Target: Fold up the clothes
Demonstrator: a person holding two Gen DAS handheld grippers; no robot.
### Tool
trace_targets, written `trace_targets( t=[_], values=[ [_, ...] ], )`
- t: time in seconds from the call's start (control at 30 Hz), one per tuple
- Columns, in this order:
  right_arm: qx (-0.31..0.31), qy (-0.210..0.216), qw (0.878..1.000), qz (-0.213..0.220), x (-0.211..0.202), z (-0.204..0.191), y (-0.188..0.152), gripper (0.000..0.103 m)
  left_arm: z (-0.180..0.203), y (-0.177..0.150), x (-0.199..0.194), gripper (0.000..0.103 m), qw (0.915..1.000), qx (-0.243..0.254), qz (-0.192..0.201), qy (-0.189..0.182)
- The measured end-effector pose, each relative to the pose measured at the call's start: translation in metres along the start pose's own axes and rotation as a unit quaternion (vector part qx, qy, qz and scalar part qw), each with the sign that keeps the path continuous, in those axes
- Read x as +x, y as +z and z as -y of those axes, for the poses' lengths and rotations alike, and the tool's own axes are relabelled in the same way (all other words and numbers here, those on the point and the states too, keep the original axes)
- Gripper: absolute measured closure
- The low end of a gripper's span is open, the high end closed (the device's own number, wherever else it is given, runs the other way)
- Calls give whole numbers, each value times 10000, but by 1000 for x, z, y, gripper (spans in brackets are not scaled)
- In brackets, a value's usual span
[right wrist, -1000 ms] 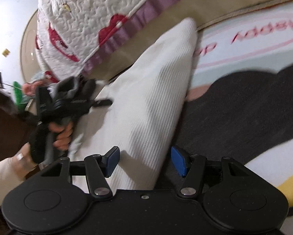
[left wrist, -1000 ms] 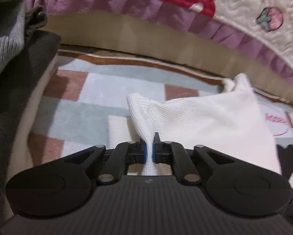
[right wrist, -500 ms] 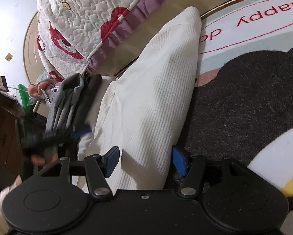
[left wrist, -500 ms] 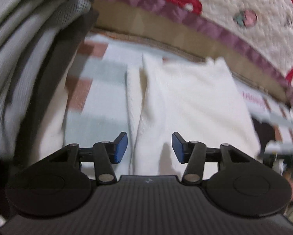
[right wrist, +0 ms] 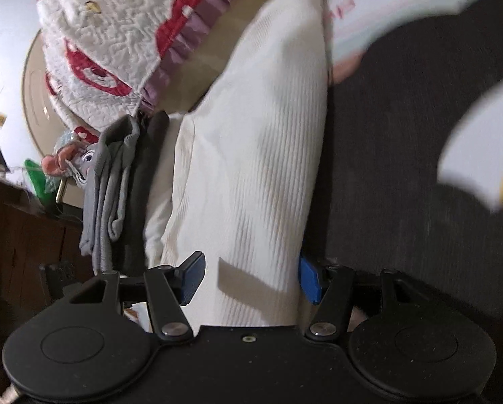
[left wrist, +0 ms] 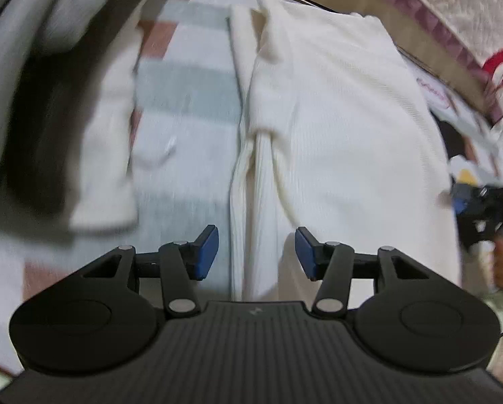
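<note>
White ribbed knit, soft and limp: the garment [left wrist: 345, 128] lies spread on the patterned rug [left wrist: 184, 141], filling the centre and right of the left wrist view and running from bottom centre to the top of the right wrist view. It looks light and floppy, so it will likely sag and crease wherever it is lifted, and the ribbing should give the pads some bite instead of sliding. A hem, a corner or a doubled edge seems the best place to take hold; the narrow ribbed strip [left wrist: 261, 202] lying along the left side of the cloth offers such an edge.

The left gripper [left wrist: 256, 252] has its blue pads about half apart and holds nothing. The ribbed strip runs up between them at lower centre of the frame, though whether the pads are down at cloth level cannot be told.

The right gripper [right wrist: 251, 277] stands wide apart, its fingers straddling the near end of the garment [right wrist: 251, 155] at the bottom of its frame. The right pad sits just at the cloth's edge, the left pad is clear of it, and nothing is pinched.

A pile of grey clothes [right wrist: 113, 181] lies just beside the garment at centre left of the right wrist view, below the quilted bedspread [right wrist: 116, 33].
</note>
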State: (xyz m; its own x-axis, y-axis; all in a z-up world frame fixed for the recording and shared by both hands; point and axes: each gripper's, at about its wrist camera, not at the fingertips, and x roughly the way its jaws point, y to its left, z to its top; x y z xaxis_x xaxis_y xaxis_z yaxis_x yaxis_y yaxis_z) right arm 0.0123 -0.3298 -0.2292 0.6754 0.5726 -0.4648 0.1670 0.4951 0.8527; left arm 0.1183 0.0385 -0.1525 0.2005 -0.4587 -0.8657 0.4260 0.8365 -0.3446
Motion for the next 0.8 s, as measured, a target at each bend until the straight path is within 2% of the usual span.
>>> trace_targets(
  t=[0.13,0.23,0.3,0.37,0.5,0.67,0.8],
  values=[
    [146,-60,9999,-42,0,-12,-35,37,-17,-32,-16,54,9991,-161,-137,-370],
    [755,171,9969,-103,-1,-11,-67,37,-24,-59,-26,56,9979,21,-309,-576],
    [1041,205,9943,-55,-5,-12,-90,37,-27,-74,-34,56,9976,184,-312,-585],
    [1277,228,9916,9,-11,-14,-111,37,-31,-85,-42,56,9976,256,-217,-611],
    [1392,744,9874,84,-27,-30,-135,37,-38,-95,-60,56,9960,235,145,-851],
    [1198,714,9901,-144,-39,-54,-157,37,-41,-110,-82,54,9939,329,432,-955],
    [1266,632,9895,-304,-49,-58,-178,37,-47,-127,-100,54,9924,382,593,-1010]
  ],
)
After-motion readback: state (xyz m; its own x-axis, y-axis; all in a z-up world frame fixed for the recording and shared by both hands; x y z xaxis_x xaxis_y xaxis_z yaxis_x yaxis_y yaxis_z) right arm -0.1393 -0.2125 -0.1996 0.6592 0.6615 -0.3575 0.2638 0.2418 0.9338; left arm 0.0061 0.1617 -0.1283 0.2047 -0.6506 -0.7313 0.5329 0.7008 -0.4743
